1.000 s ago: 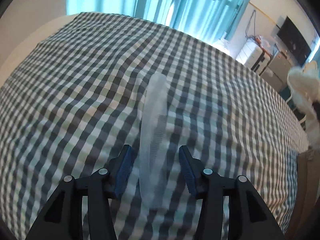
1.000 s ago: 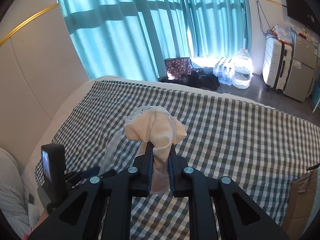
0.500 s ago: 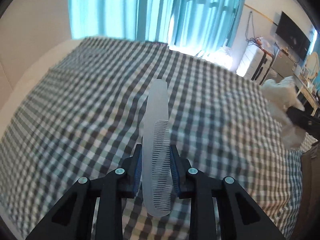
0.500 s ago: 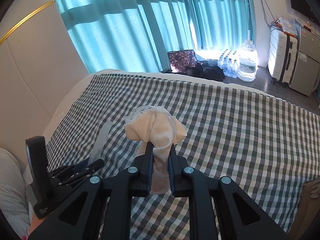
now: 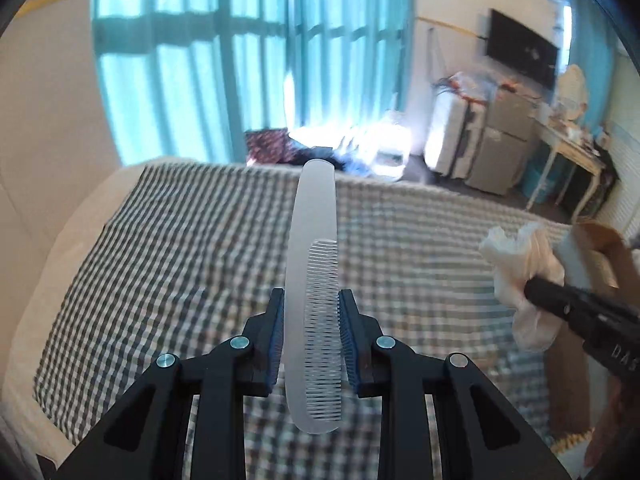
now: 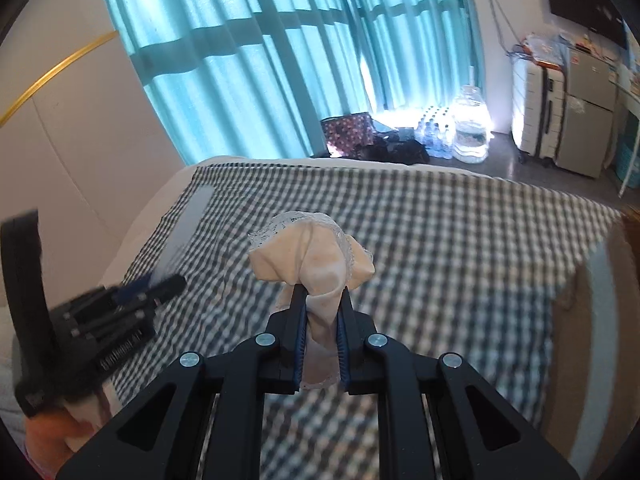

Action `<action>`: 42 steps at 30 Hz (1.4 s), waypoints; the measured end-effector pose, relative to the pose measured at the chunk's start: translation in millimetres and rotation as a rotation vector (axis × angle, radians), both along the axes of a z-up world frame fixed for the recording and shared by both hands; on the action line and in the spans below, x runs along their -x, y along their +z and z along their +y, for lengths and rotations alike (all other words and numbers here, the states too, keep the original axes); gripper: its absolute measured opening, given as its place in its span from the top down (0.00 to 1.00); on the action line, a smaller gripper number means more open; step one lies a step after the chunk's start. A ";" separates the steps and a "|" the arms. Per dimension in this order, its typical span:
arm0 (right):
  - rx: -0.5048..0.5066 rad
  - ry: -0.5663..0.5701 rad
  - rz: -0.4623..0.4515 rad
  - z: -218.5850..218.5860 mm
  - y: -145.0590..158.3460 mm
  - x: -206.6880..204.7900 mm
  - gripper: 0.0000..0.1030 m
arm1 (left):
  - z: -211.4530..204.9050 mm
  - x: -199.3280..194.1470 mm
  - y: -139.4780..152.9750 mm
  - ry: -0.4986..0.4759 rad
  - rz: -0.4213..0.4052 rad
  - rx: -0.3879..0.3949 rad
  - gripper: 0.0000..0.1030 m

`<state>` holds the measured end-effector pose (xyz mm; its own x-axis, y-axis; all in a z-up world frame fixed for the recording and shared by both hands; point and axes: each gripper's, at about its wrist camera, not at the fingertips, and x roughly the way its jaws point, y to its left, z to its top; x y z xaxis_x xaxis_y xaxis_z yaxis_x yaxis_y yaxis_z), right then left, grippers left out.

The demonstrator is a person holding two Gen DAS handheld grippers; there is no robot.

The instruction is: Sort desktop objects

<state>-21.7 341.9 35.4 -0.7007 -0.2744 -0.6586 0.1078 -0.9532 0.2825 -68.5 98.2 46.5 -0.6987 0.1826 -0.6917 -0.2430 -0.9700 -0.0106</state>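
Left wrist view: the left gripper (image 5: pixel 311 338) is clamped on a translucent comb (image 5: pixel 314 304), held clear above the checked bedcover (image 5: pixel 168 264), handle pointing away. Right wrist view: the right gripper (image 6: pixel 322 334) pinches a lace-edged peach cloth (image 6: pixel 312 258) above the same bedcover. A cardboard box (image 5: pixel 600 256) sits at the bed's right edge.

Comb (image 5: pixel 312 300) clamped in left gripper (image 5: pixel 311 336), lifted above bedspread (image 5: pixel 168 248). Cloth (image 6: pixel 316 268) pinched in right gripper (image 6: pixel 322 328), to right of comb, beside cardboard box (image 5: pixel 600 256) at bed's right edge. Curtains (image 6: pixel 288 60) behind bed; suitcase (image 6: pixel 536 112) far right.
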 end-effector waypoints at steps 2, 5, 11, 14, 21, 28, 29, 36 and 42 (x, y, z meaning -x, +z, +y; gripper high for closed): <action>-0.001 -0.027 0.012 15.0 10.9 -19.8 0.87 | 17.2 -14.3 21.5 -0.045 0.035 -0.012 0.75; -0.046 -0.088 0.049 44.6 39.4 -51.5 0.87 | 43.3 -35.9 49.9 -0.092 0.081 -0.029 0.75; -0.115 -0.243 0.113 111.0 96.5 -112.3 0.87 | 122.8 -76.2 94.5 -0.283 0.117 -0.108 0.75; -0.165 -0.323 0.108 143.6 108.4 -136.6 0.87 | 177.5 -87.7 97.1 -0.406 0.092 -0.108 0.75; -0.146 -0.446 0.002 208.5 82.5 -162.5 0.87 | 279.5 -110.7 57.1 -0.602 -0.060 -0.115 0.75; -0.087 -0.439 -0.094 241.9 43.1 -158.9 0.30 | 292.6 -103.8 26.7 -0.410 -0.073 0.004 0.11; -0.100 -0.457 -0.095 245.9 40.7 -160.8 0.20 | 284.1 -102.4 24.2 -0.358 -0.074 0.009 0.02; -0.041 -0.494 0.010 245.8 40.2 -176.4 0.13 | 225.6 -112.2 24.9 -0.118 0.028 0.026 0.00; -0.092 -0.452 0.106 221.5 41.1 -181.8 0.08 | 189.3 -123.5 28.3 -0.045 0.159 0.131 0.00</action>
